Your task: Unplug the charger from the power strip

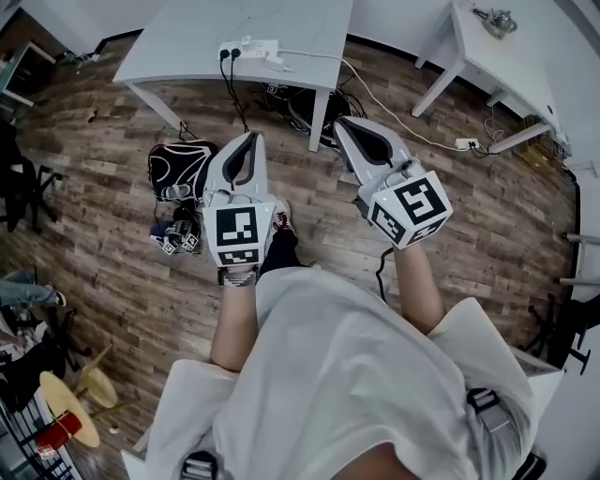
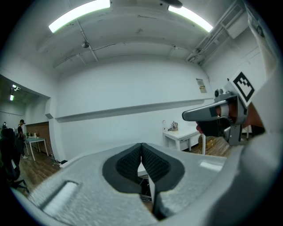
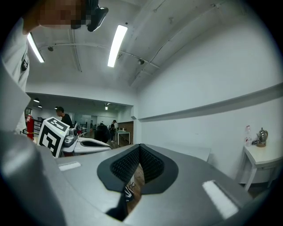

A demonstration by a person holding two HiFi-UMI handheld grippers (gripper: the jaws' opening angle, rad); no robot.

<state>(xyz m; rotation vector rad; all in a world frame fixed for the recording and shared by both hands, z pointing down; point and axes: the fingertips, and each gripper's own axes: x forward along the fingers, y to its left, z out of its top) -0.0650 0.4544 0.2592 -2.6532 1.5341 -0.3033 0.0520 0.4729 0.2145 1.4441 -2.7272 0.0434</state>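
In the head view a white power strip (image 1: pixel 248 49) lies on a white table (image 1: pixel 187 37) ahead of me. Two black plugs (image 1: pixel 229 54) sit in its left end, and a white charger (image 1: pixel 277 64) with a white cable (image 1: pixel 375 98) is at its right end. My left gripper (image 1: pixel 251 137) and right gripper (image 1: pixel 345 122) hang side by side over the wooden floor, short of the table and apart from the strip. Both point roughly level. The left gripper (image 2: pixel 141 145) is shut with nothing between its pads. The right gripper (image 3: pixel 140 145) is likewise shut and holds nothing.
A second white table (image 1: pixel 487 61) with a kettle (image 1: pixel 500 21) stands at the right. On the floor are a black bag (image 1: pixel 178 169), tangled cables (image 1: pixel 309 103) under the near table and a floor socket (image 1: pixel 466 143). A yellow stool (image 1: pixel 70 408) stands at the lower left.
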